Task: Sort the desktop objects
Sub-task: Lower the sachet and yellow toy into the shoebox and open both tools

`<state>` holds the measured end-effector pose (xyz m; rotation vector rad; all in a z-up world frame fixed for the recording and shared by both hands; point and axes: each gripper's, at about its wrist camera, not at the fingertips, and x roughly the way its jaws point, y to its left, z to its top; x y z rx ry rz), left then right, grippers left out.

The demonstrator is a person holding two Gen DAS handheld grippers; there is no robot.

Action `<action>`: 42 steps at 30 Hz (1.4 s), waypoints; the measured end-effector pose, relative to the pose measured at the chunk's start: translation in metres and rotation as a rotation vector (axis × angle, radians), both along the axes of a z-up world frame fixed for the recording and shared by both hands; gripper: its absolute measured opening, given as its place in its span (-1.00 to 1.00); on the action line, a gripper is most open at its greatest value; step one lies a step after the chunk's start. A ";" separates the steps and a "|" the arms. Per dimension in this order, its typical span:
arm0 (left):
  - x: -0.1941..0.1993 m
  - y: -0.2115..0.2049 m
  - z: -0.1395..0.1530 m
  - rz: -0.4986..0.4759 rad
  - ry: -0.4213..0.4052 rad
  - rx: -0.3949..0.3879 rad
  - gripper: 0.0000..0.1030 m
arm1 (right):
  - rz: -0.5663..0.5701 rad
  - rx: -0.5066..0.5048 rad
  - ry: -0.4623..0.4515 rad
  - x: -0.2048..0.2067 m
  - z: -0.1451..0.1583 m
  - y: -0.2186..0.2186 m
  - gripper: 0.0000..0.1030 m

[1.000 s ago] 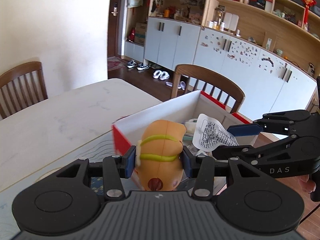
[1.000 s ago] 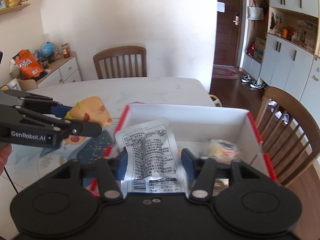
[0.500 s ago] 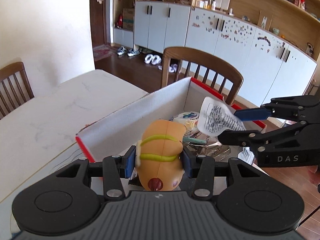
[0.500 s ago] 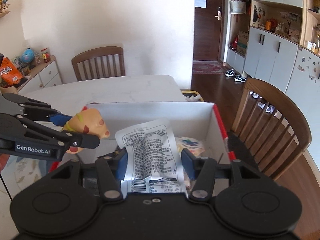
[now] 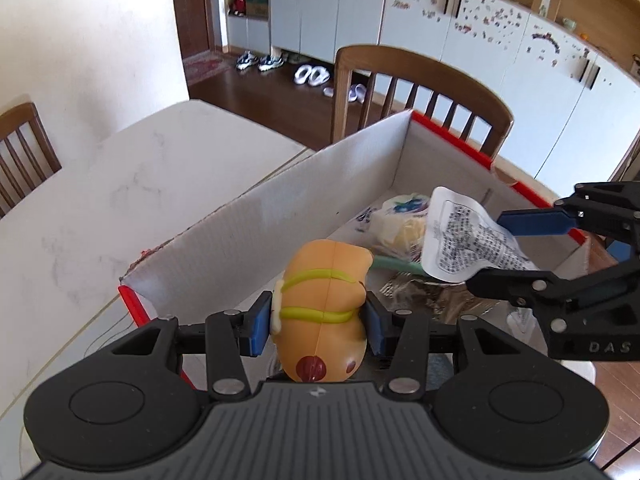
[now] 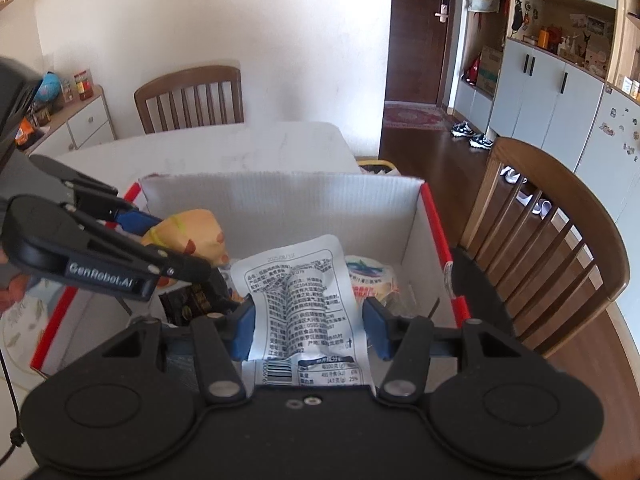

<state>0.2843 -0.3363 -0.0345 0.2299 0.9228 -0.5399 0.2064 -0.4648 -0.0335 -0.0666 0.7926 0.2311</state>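
Over the box (image 6: pixel 280 196), our left tongs (image 5: pixel 318 322) grip a toy (image 5: pixel 322 312); our right tongs (image 6: pixel 308 326) clasp a packet (image 6: pixel 304 304).

Bright daylight, slight motion blur, strong fisheye bending at edges.

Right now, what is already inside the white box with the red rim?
Inside the box: a round wrapped snack, a dark foil packet and a green stick. The held white packet and orange toy cover the rest.
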 end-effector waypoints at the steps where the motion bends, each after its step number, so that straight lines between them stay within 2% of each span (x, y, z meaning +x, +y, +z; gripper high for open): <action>1: 0.003 -0.001 -0.001 0.001 0.001 0.011 -0.11 | 0.002 -0.006 0.003 0.001 -0.002 0.001 0.07; 16: 0.020 -0.025 -0.015 -0.061 0.045 0.094 -0.11 | 0.004 -0.045 0.049 0.003 -0.020 0.002 0.08; 18: 0.023 -0.027 -0.015 -0.067 0.055 0.096 -0.08 | 0.004 -0.047 0.053 0.003 -0.021 0.002 0.08; 20: 0.025 -0.029 -0.016 -0.069 0.059 0.099 0.12 | 0.005 -0.050 0.059 0.003 -0.022 0.002 0.08; 22: 0.025 -0.029 -0.014 -0.070 0.049 0.095 0.27 | 0.006 -0.053 0.064 0.003 -0.023 0.002 0.08; 26: 0.023 -0.026 -0.012 -0.070 0.041 0.077 0.40 | 0.007 -0.053 0.073 0.003 -0.026 0.001 0.09; 38: 0.014 -0.019 -0.007 -0.060 0.033 0.039 0.41 | 0.020 -0.061 0.098 0.002 -0.034 0.002 0.12; 41: 0.012 -0.017 -0.006 -0.054 0.033 0.030 0.41 | 0.017 -0.063 0.107 0.002 -0.035 0.002 0.18; 42: 0.013 -0.018 -0.006 -0.052 0.032 0.029 0.41 | 0.015 -0.060 0.105 0.002 -0.034 0.002 0.28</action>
